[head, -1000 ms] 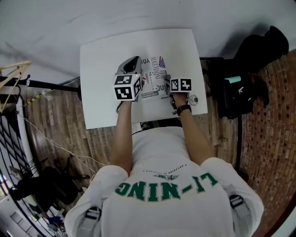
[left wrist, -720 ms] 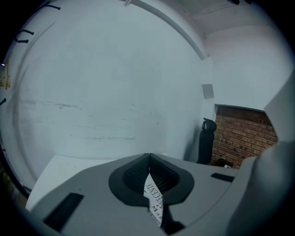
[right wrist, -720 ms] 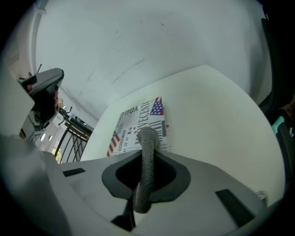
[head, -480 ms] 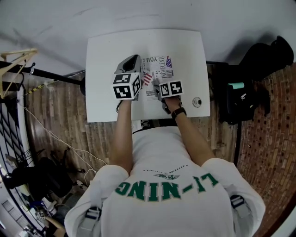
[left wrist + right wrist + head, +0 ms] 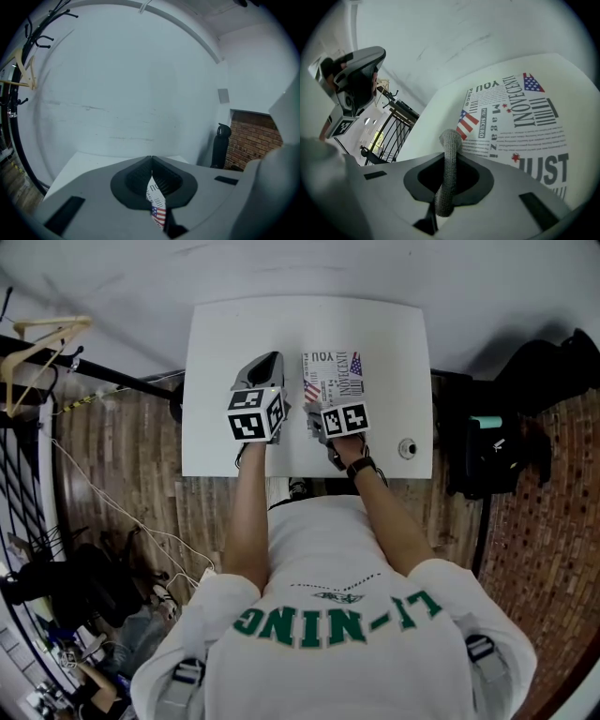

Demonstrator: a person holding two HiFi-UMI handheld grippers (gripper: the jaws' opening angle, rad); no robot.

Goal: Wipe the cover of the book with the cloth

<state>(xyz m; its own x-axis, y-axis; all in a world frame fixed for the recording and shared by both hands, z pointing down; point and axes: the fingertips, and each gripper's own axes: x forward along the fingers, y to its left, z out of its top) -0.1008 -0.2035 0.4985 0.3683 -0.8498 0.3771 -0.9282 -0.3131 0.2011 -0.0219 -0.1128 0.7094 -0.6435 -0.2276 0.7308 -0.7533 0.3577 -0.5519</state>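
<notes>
The book (image 5: pixel 336 376) lies flat on the white table (image 5: pixel 216 352), its newsprint cover with flags and large letters facing up (image 5: pixel 520 122). My right gripper (image 5: pixel 315 415) is over the book's near left part, shut on a grey cloth (image 5: pixel 449 178). The cloth's rolled end touches the cover beside a flag. My left gripper (image 5: pixel 272 360) is raised left of the book and does not touch it. Its jaws meet at the tips (image 5: pixel 151 160), and a sliver of the cover shows through the slit below them.
A small round object (image 5: pixel 407 448) sits near the table's near right corner. A black bag (image 5: pixel 506 446) lies on the floor to the right. A clothes rack with a hanger (image 5: pixel 37 343) stands at left. A dark post (image 5: pixel 220 145) and brick wall (image 5: pixel 253 136) are beyond the table.
My right gripper has carried the cloth leftward across the cover, from the near right part to the near left. The left gripper stayed beside the book.
</notes>
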